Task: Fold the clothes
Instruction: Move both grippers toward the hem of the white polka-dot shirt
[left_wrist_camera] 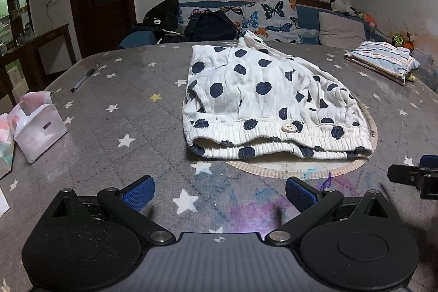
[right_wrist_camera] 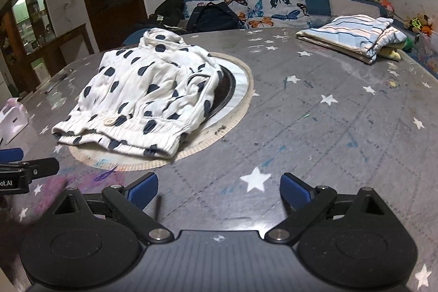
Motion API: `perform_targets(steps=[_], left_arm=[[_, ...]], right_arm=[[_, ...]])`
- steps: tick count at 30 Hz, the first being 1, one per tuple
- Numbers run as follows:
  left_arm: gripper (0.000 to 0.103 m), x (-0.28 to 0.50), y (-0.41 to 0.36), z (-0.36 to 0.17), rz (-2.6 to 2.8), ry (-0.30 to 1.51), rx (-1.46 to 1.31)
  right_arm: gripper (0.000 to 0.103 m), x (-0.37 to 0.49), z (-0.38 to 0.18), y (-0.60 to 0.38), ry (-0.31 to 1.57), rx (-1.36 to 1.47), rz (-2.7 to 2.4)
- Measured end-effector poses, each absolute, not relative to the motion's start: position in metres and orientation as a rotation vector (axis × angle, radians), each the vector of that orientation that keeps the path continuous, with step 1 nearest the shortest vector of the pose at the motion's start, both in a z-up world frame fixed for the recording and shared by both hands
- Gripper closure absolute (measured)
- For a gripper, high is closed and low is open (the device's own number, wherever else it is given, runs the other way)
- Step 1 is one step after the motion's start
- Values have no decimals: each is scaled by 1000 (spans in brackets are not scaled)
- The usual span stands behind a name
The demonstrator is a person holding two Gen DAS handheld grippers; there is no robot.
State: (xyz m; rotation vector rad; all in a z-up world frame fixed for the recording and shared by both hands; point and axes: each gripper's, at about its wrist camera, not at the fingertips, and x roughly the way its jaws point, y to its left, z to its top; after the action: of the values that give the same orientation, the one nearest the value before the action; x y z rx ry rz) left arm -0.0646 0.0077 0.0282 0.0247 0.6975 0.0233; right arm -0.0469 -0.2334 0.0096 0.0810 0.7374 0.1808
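White shorts with dark blue dots (left_wrist_camera: pixel 262 103) lie crumpled on the grey star-print table (left_wrist_camera: pixel 115 127), elastic waistband and a button toward me. They partly cover a round inset in the tabletop (right_wrist_camera: pixel 241 89). My left gripper (left_wrist_camera: pixel 220 189) is open, just short of the waistband, holding nothing. Its side shows at the left edge of the right wrist view (right_wrist_camera: pixel 27 171). My right gripper (right_wrist_camera: pixel 219 188) is open over bare table, to the right of the shorts (right_wrist_camera: pixel 142 97). Part of it shows at the right edge of the left wrist view (left_wrist_camera: pixel 416 177).
A folded blue-striped garment (right_wrist_camera: pixel 353 36) lies at the table's far right. White and pink boxes (left_wrist_camera: pixel 35 125) and a pen (left_wrist_camera: pixel 84 78) sit on the left. Behind the table is a sofa with butterfly cushions (left_wrist_camera: pixel 273 15), dark bags (left_wrist_camera: pixel 210 26) and soft toys.
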Motion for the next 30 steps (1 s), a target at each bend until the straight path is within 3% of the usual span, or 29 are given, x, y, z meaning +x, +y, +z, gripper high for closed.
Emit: perform_targets(steps=[30], left_arm=[[0, -65, 5, 37, 13, 678, 35]], right_arm=[[12, -52, 19, -213, 725, 31, 227]])
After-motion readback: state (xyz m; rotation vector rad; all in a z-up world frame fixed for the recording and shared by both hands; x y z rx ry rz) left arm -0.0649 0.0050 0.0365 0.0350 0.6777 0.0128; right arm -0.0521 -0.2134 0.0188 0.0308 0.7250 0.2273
